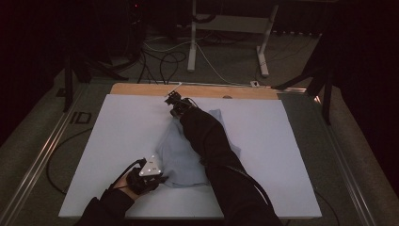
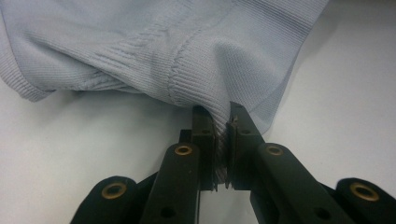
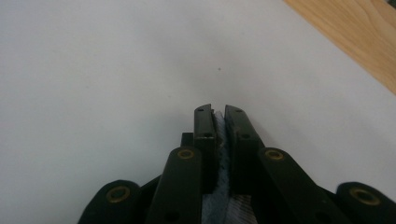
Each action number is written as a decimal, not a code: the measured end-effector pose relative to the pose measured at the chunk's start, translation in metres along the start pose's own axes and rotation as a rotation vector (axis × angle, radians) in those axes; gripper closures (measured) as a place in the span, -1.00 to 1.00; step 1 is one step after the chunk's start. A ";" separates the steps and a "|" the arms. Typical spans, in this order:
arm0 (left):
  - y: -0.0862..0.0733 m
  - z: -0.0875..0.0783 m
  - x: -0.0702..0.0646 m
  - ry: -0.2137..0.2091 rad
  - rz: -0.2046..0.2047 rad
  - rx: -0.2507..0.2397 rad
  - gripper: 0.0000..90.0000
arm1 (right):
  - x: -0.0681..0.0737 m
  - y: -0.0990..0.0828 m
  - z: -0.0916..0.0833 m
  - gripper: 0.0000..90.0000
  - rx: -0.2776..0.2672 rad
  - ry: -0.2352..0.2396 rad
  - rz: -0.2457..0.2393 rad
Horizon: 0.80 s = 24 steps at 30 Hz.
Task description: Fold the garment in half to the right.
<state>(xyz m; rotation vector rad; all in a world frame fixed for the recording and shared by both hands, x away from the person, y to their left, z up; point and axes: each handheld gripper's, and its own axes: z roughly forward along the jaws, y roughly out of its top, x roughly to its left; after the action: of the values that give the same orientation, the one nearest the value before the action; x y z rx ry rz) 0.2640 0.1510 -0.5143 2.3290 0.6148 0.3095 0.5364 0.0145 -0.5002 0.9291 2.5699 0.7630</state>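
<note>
White table surface carries one pale blue-grey knit garment, lying crumpled near the middle, its near edge just beside the person's left hand and its far end reaching up towards the bare wooden strip along the far edge of the table; count: one garment, two grippers, two forearms in dark sleeves coming in from the bottom of the high view. Right gripper: arm stretched far forward and laid diagonally across the garment, gripper at the cloth's far end near the wooden strip; in the right gripper view the right gripper's jaws stand nearly together, with a thin fold of the blue-grey knit pinched between the pads and showing in the slit between them; white surface ahead, wood in the upper right corner of that view. Left gripper: held low at the near left corner of the garment, hand wrapped round the body, grey three-cornered plate on top facing up; in the left gripper view the left gripper's jaws are narrow and clamped on a ribbed edge of the garment, cloth rising out of the pads and spreading away across the top of that view, a seam running down towards the grip.
</note>
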 end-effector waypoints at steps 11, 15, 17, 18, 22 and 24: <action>0.004 -0.003 -0.001 -0.055 0.041 -0.025 0.90 | -0.003 0.000 -0.017 0.89 -0.016 0.038 -0.034; 0.010 -0.004 0.000 -0.065 0.056 -0.026 0.90 | -0.007 0.000 -0.024 0.89 -0.033 0.039 -0.031; 0.011 -0.004 0.000 -0.064 0.065 -0.026 0.90 | -0.007 -0.001 -0.025 0.89 -0.034 0.039 -0.030; 0.016 -0.005 -0.001 -0.073 0.091 -0.033 0.90 | -0.011 -0.001 -0.028 0.89 -0.040 0.042 -0.028; 0.023 -0.007 0.001 -0.090 0.114 -0.037 0.90 | -0.013 -0.001 -0.033 0.89 -0.053 0.044 -0.032; 0.027 -0.008 0.001 -0.096 0.128 -0.034 0.90 | -0.013 -0.002 -0.037 0.89 -0.057 0.041 -0.033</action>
<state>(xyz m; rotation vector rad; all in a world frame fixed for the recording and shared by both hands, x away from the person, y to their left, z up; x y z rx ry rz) 0.2713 0.1389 -0.4896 2.3400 0.4114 0.2629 0.5293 -0.0091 -0.4701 0.8608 2.5774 0.8499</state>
